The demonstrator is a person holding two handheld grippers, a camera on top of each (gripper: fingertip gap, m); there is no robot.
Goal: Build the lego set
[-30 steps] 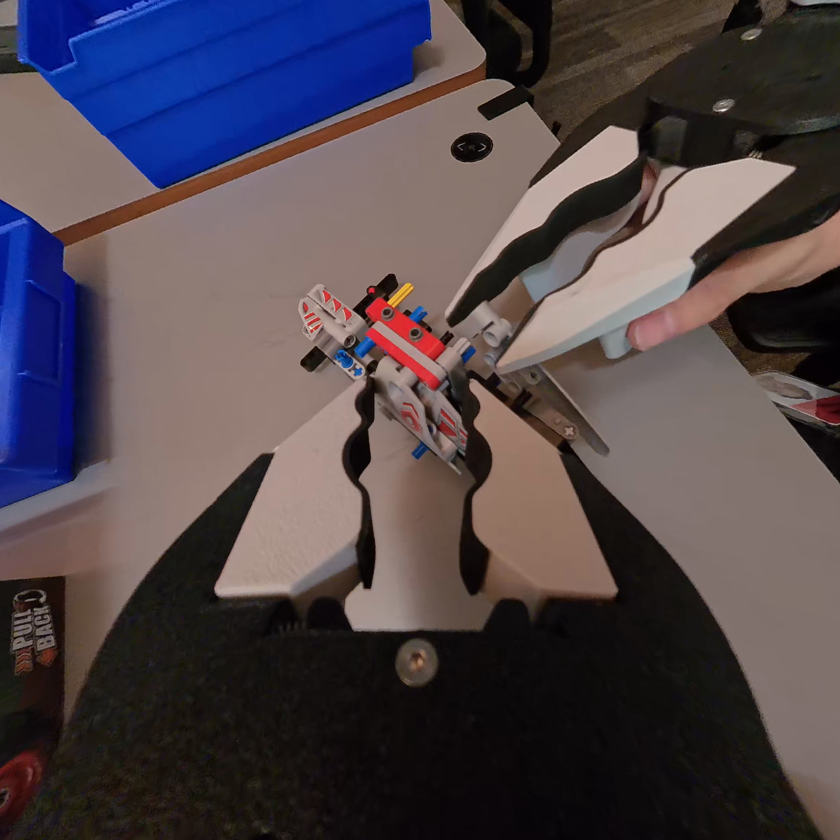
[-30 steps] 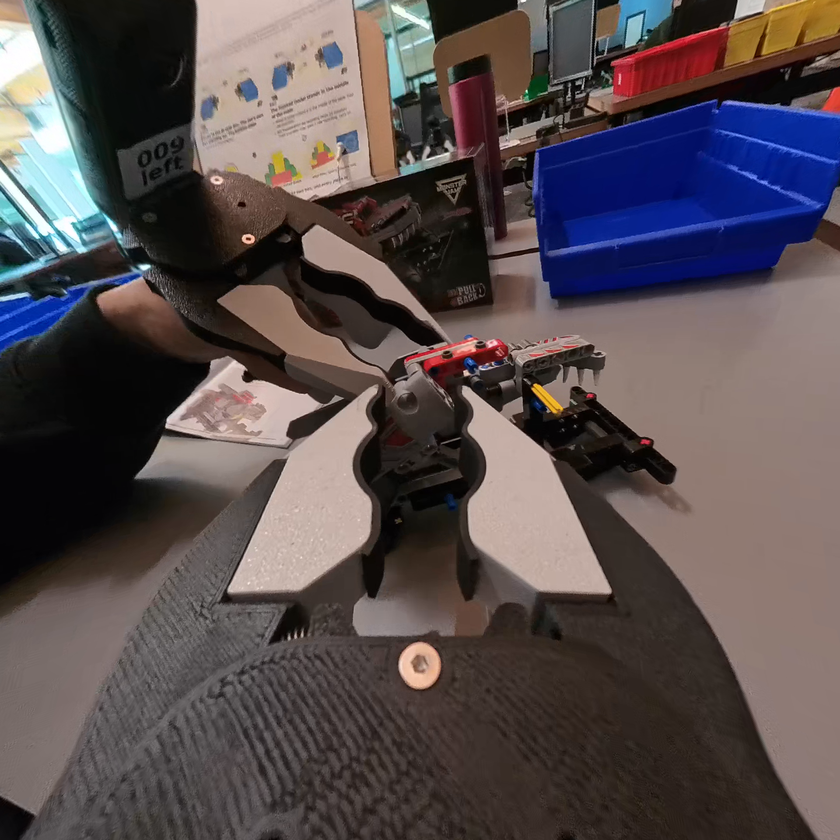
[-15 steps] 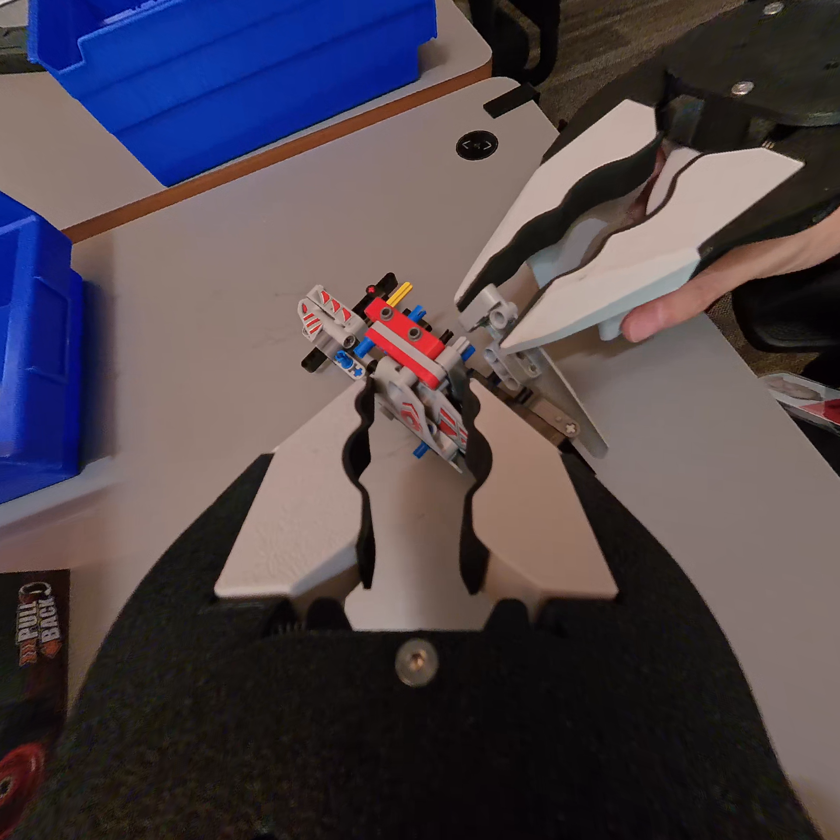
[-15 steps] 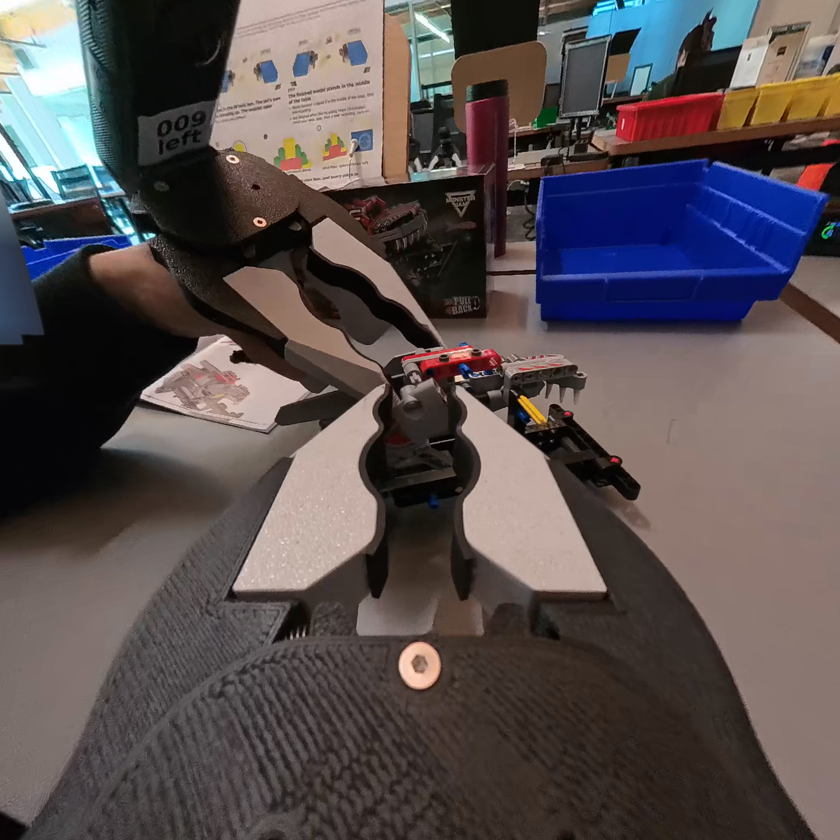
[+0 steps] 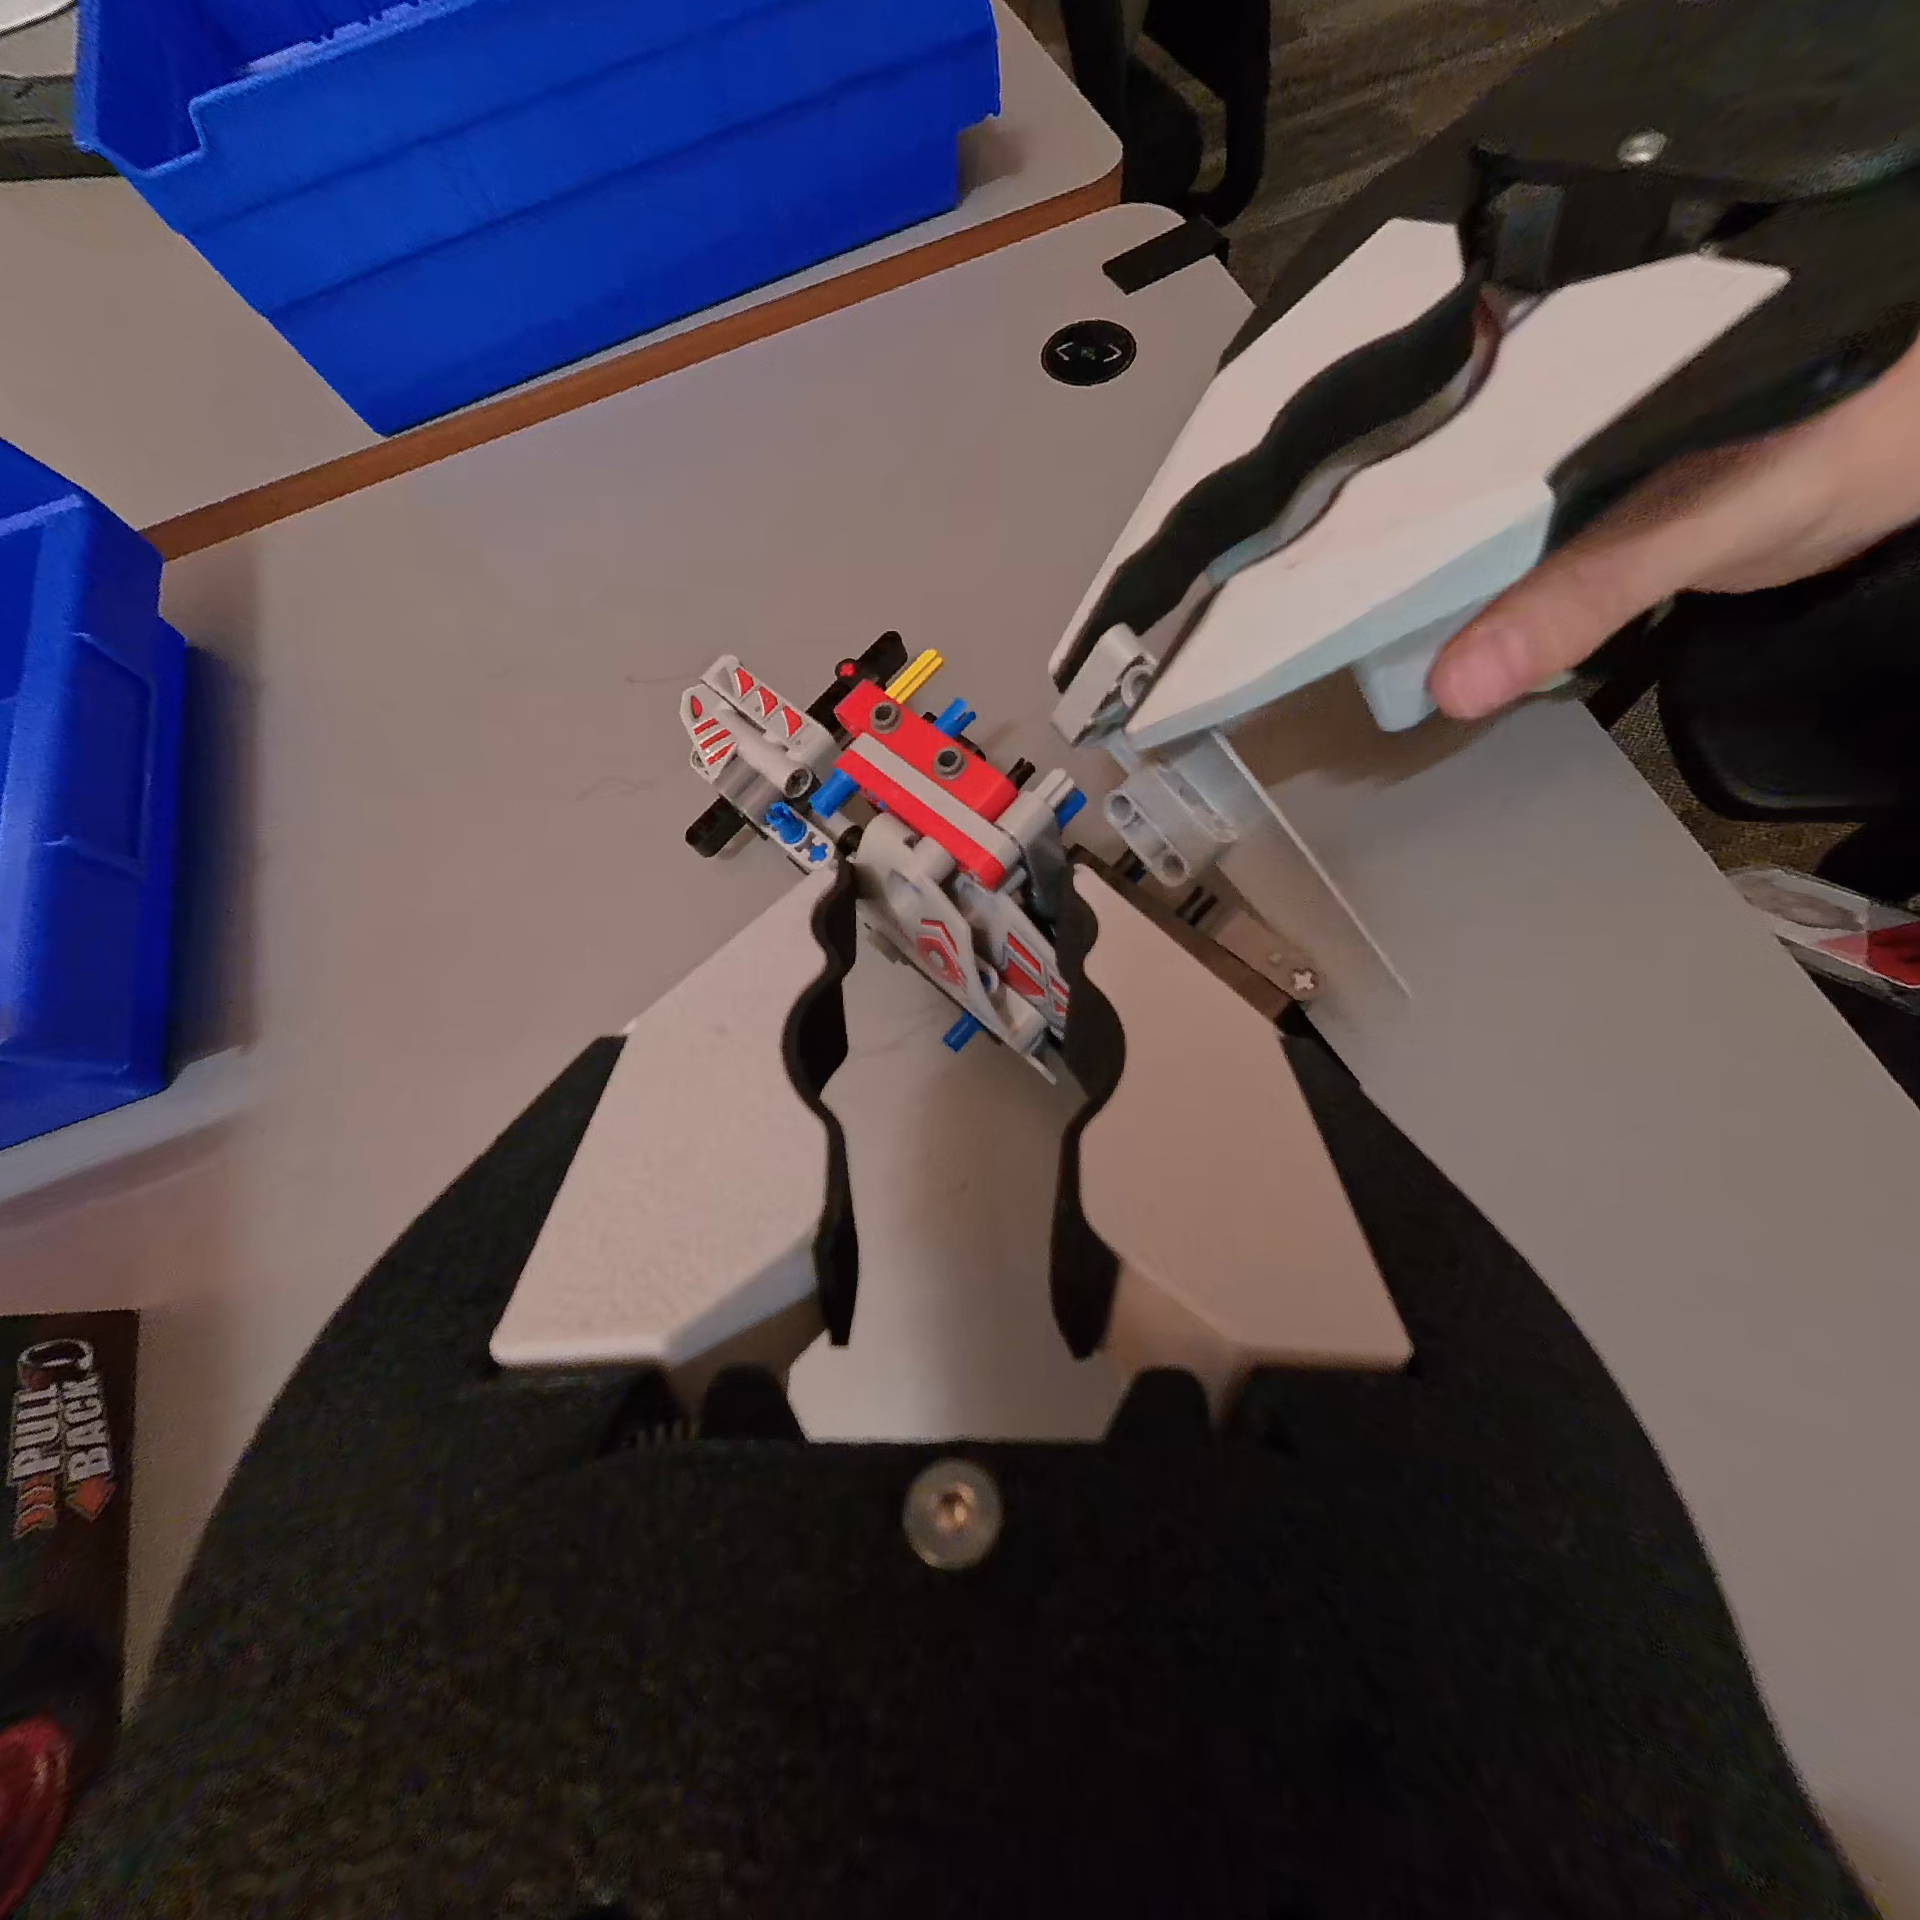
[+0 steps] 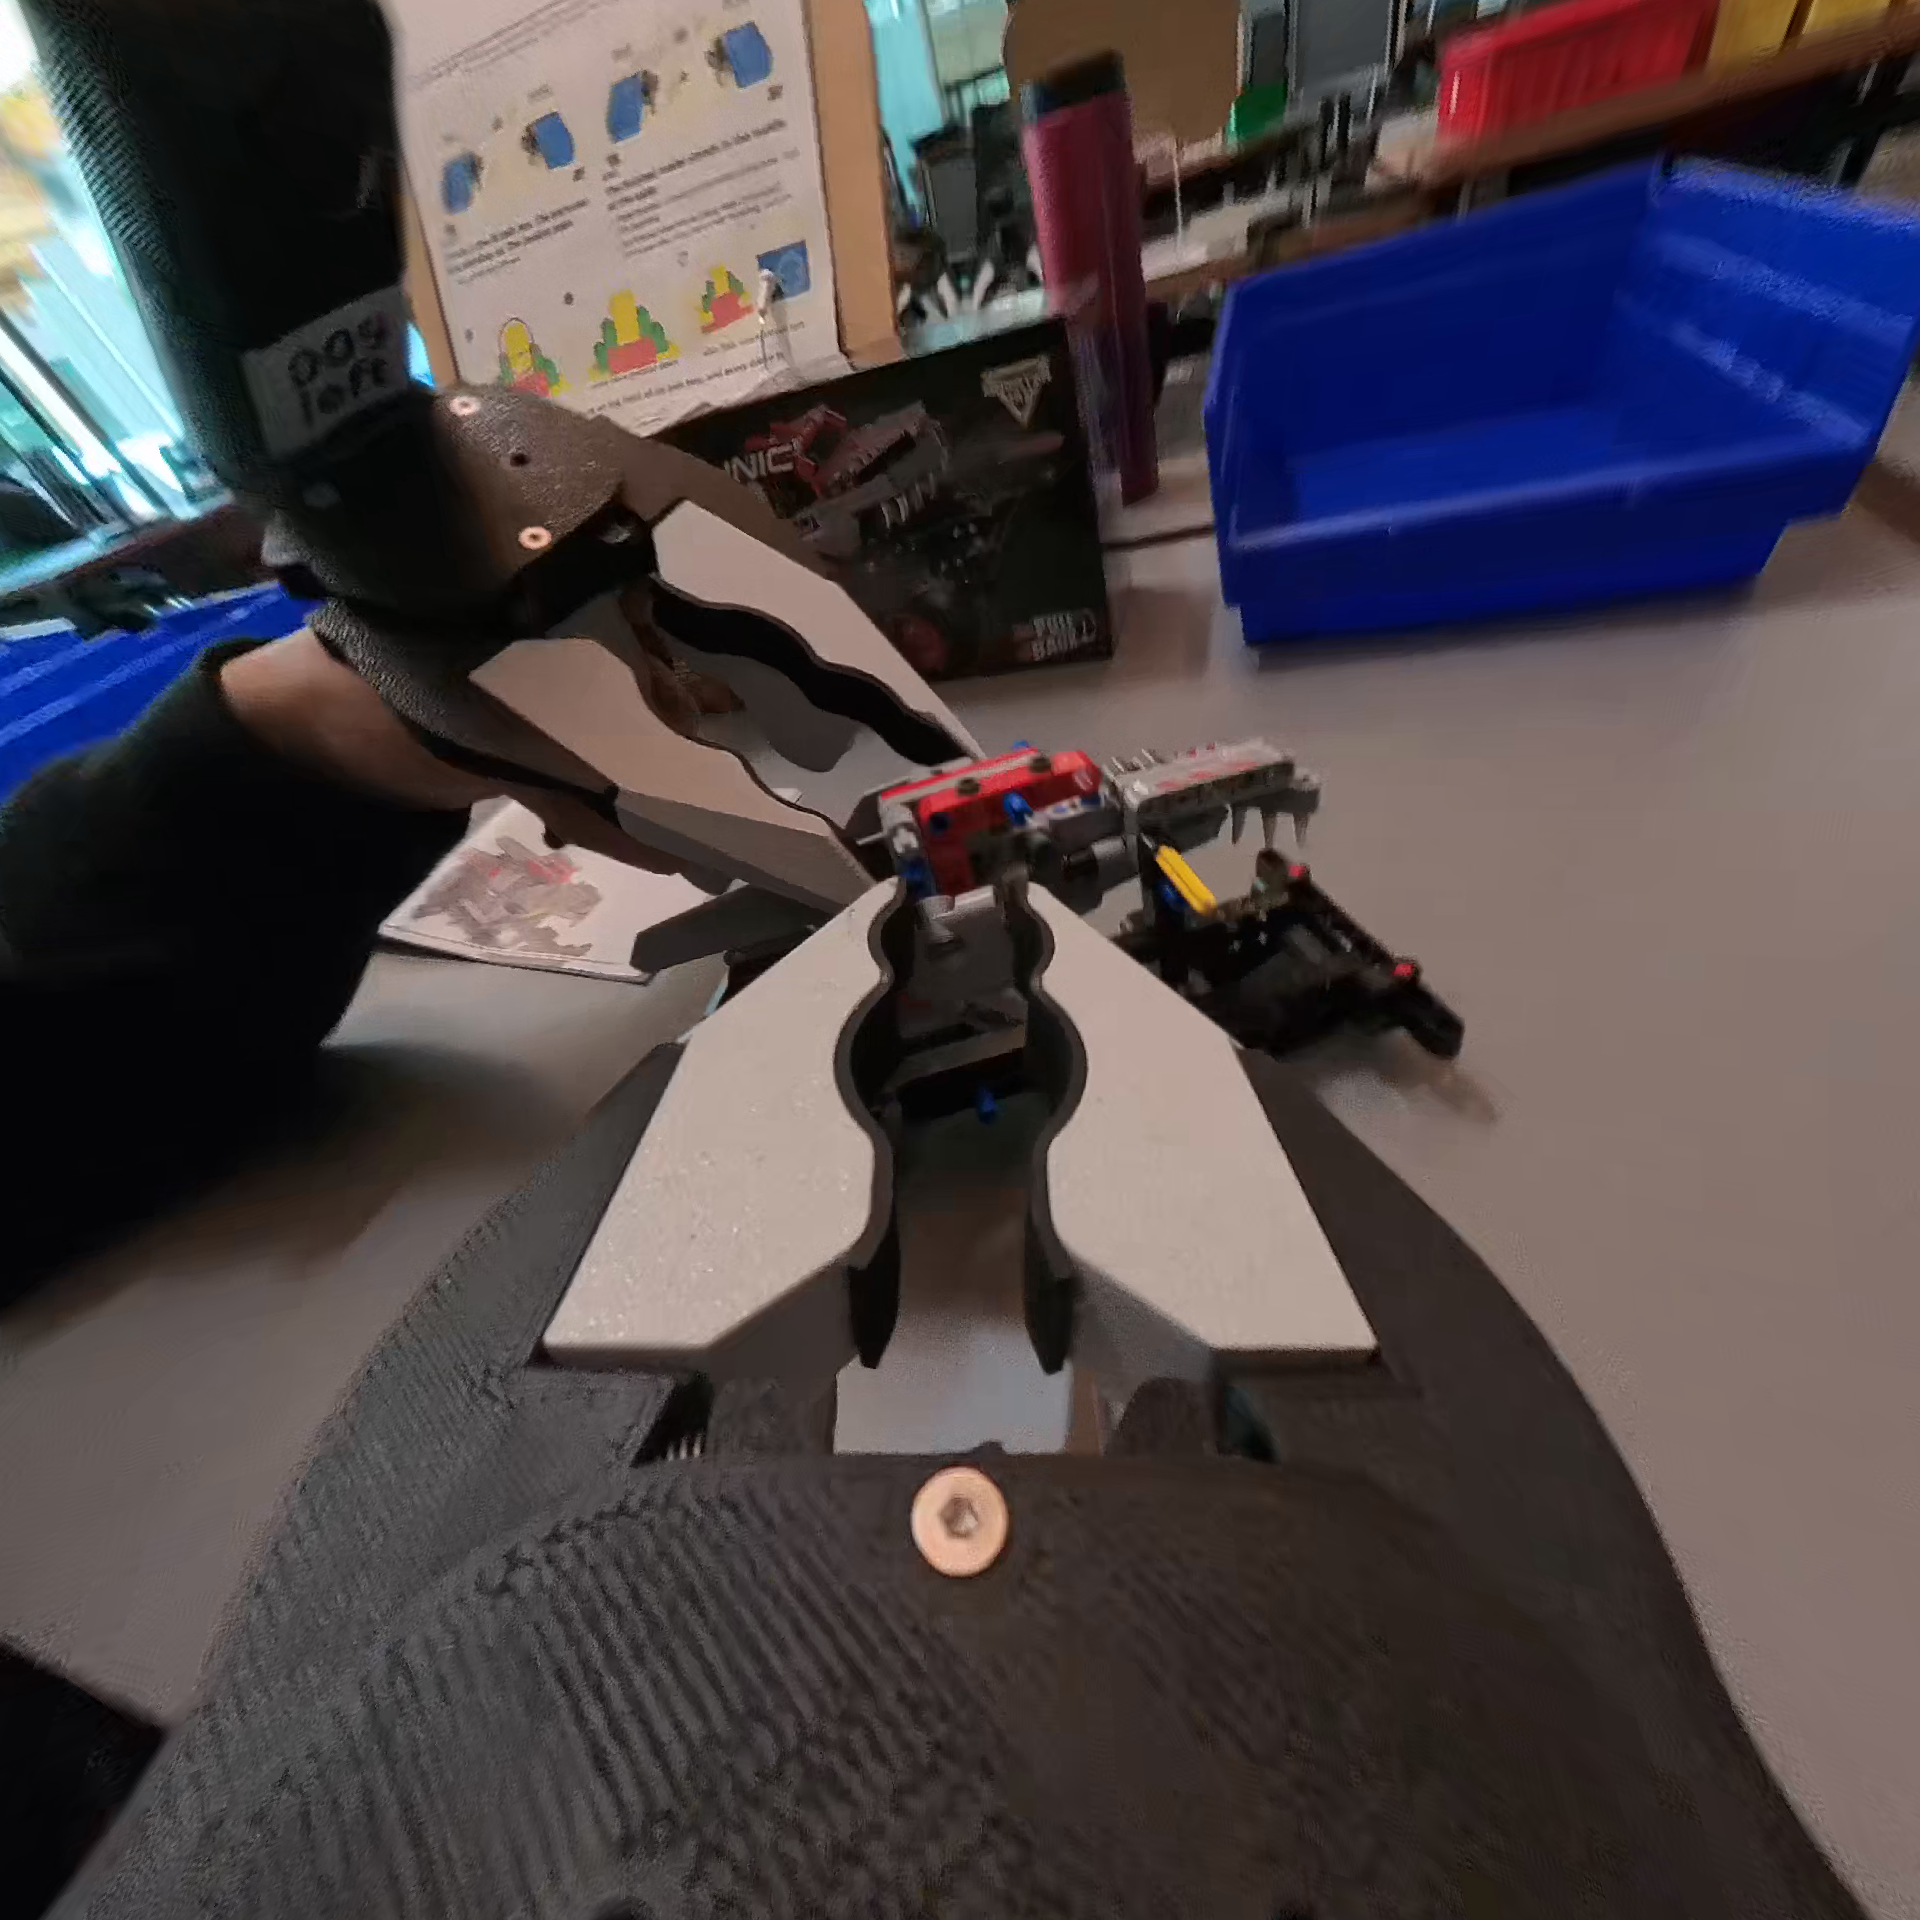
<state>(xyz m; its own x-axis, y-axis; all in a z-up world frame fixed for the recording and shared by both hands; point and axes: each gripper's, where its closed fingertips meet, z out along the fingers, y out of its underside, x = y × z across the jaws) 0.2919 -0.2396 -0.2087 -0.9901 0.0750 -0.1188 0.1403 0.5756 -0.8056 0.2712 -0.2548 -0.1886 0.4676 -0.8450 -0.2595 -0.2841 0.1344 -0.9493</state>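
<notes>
A small lego model [image 5: 925, 774] of red, grey and black parts with blue pins sits on the grey table [image 5: 468, 727]. My left gripper [image 5: 951, 904] is shut on its grey rear end. The model's toothed grey jaw [image 6: 1216, 784] and black frame with a yellow axle [image 6: 1288, 945] point away from it. My right gripper [image 6: 961, 899] is shut on a grey lego sub-piece [image 6: 961, 966]. In the left wrist view the right gripper [image 5: 1101, 696] holds that sub-piece [image 5: 1164, 821] just right of the model, a small gap apart. The left gripper [image 6: 920, 826] reaches in from the left.
Blue bins stand at the back [image 5: 540, 187], at the left [image 5: 73, 779] and at the far right [image 6: 1538, 416]. The set's dark box [image 6: 935, 499] and a maroon bottle [image 6: 1091, 291] stand behind the model. An instruction booklet [image 6: 520, 904] lies at the left. The table's edge [image 5: 1662, 831] runs close on the right.
My right gripper has pulled back up and to the right with the grey sub-piece, opening a small gap to the model. The left gripper keeps its hold and has not moved.
</notes>
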